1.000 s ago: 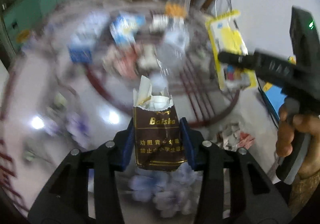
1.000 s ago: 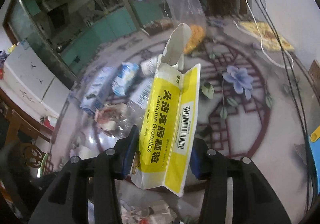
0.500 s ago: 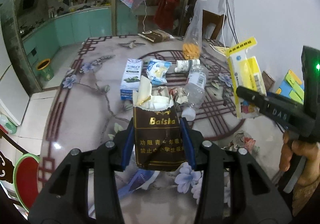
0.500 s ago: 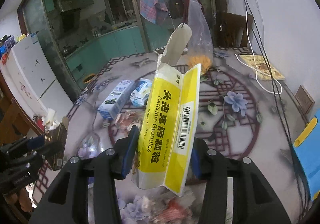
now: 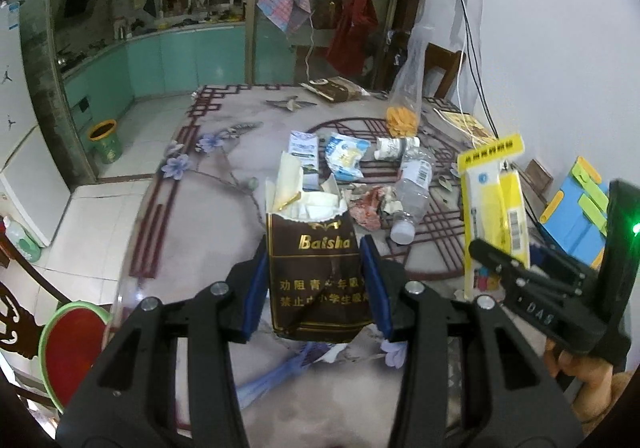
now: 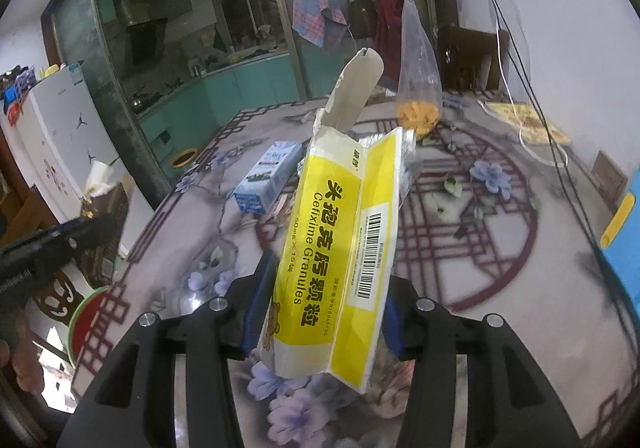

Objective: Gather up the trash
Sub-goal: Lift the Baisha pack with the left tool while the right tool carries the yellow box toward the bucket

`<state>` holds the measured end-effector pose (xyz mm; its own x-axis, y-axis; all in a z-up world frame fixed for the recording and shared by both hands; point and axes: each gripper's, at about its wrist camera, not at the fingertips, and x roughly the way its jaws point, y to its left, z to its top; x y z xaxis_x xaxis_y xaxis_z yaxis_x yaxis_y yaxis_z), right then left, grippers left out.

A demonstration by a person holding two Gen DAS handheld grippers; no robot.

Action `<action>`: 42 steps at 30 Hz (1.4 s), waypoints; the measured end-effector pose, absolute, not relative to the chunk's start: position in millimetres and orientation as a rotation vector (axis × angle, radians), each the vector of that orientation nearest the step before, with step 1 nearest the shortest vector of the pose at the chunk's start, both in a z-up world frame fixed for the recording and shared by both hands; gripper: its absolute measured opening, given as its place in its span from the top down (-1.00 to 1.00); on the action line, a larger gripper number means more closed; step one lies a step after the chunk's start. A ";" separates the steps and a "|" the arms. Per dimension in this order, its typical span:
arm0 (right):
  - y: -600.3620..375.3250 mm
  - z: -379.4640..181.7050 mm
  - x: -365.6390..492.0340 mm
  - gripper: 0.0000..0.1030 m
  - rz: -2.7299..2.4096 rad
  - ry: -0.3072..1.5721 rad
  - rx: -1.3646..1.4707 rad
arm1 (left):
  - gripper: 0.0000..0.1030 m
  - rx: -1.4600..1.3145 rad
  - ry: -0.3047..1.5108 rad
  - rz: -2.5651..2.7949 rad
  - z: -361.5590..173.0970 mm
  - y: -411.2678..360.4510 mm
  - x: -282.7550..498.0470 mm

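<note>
The left gripper (image 5: 314, 282) is clamped on a brown Baisha cigarette pack (image 5: 316, 268), its blue pads pressing the pack's two sides at the lower centre of the left wrist view; the pack stands upright with its torn top and crumpled paper lining showing, lifted clear of the table (image 5: 208, 224). The right gripper (image 6: 320, 312) pinches a flattened yellow Cefixime Granules box (image 6: 340, 244) at the lower centre of its own view, the box upright with its torn flap sticking up toward the frame's top; the same box appears at the right edge of the left wrist view. Holding each piece by its narrow sides probably keeps it steady while carried, and taking one in each claw saves a trip. More litter waits in the middle of the left wrist view: a blue and white carton (image 5: 303, 152), a crumpled blue and white wrapper (image 5: 344, 156), a clear plastic bottle (image 5: 412, 192) on its side and a red crumpled wrapper (image 5: 370, 208), all close together on the flower-patterned tabletop. A clear bag of orange snacks (image 5: 404, 116) stands behind them. No bin is clearly identifiable, though a green-rimmed red container (image 5: 70, 344) sits at the lower left beside the table.
</note>
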<state>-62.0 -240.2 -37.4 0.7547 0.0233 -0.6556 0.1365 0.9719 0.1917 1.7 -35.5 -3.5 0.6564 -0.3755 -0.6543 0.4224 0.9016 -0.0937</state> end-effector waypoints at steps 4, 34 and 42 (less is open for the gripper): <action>-229.2 -48.2 -64.9 0.11 -0.054 0.741 0.274 | 0.18 0.069 0.719 -0.429 -1.9 -19.4 -2.3; -115.8 -35.3 -68.1 0.11 0.090 0.753 0.168 | 0.16 -0.055 0.744 -0.293 -8.1 95.3 -15.0; -86.1 -36.3 -64.3 0.11 0.151 0.761 0.156 | 0.16 -0.103 0.773 -0.242 -16.3 130.7 -14.5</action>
<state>-64.3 -86.1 -36.3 0.7148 0.1917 -0.6726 -0.0792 0.9777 0.1944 -14.5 130.7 -16.3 0.6900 -0.2536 -0.6780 0.1782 0.9673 -0.1805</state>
